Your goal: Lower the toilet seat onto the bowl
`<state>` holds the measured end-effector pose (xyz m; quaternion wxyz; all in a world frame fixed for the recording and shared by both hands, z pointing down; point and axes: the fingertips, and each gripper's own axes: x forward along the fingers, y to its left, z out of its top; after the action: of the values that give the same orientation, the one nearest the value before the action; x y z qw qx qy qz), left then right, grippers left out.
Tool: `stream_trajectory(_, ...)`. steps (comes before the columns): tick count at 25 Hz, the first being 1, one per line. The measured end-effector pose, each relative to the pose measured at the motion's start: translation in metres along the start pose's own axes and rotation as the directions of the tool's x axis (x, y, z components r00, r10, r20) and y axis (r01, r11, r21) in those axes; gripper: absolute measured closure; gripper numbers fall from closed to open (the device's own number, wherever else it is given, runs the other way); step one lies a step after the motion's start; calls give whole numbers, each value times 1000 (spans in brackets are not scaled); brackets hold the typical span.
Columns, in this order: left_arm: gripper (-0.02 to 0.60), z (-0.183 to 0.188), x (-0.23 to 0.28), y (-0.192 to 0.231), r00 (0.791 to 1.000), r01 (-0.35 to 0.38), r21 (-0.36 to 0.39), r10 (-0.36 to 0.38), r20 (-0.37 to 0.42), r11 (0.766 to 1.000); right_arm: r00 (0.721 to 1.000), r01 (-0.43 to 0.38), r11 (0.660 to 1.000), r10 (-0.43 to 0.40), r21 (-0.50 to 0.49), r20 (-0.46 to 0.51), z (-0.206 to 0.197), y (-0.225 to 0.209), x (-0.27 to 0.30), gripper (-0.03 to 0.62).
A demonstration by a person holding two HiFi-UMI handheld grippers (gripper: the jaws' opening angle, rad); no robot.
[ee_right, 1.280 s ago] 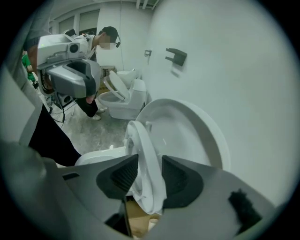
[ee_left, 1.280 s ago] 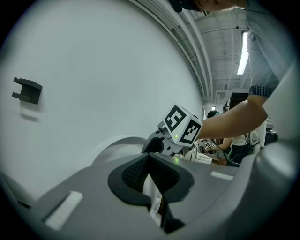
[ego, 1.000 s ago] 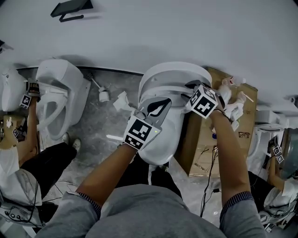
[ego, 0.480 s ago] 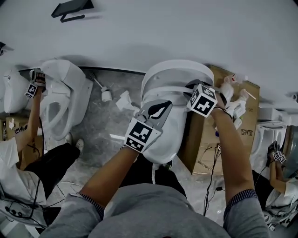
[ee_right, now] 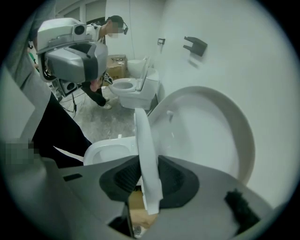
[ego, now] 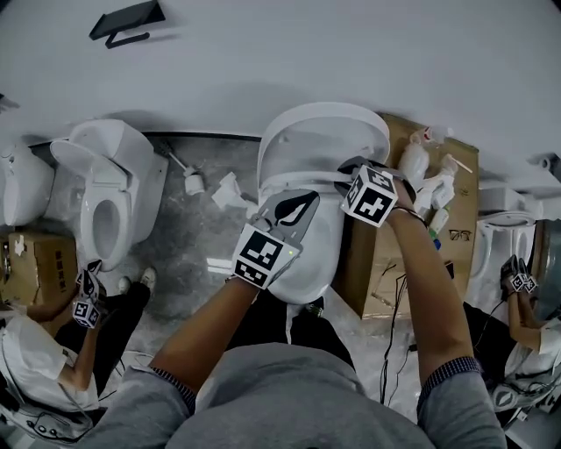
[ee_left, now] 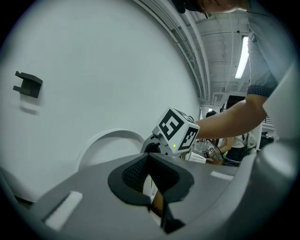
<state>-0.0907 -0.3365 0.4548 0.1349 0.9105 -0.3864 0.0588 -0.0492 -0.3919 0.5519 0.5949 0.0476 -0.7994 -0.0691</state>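
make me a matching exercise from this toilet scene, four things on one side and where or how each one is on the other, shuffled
Things
1. toilet seat
2. toilet lid
3. cardboard box
4. black bracket

Places or states
A. fixed on the white wall
B. beside the toilet, with spray bottles on top
C. raised on edge, clamped between the jaws of the right gripper
D. raised, behind the seat, towards the wall

Pairs: 1-C, 2-D, 3-B, 4-A
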Motion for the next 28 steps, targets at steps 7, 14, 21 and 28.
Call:
stream_trajectory(7, 574, -3, -16, -18, 1000, 5, 12, -5, -2, 1000, 1000, -2, 1000, 2, 5, -4, -2, 32, -5, 473)
stream_trajectory(14, 574, -11, -27, -32, 1000, -5, 24, 6, -12, 1000, 999, -24, 999, 22, 44, 32, -2, 58, -11, 446)
stream_trajectory(21, 574, -20, -40, -47, 999, -45, 12, 45, -8, 999, 997, -46, 998, 44, 31, 57, -4, 85, -15, 414)
stream_trajectory(28, 574, -36, -53, -72, 996, -81, 14, 82, -24, 997, 995, -71, 997, 70, 6, 72, -6, 116, -16, 414)
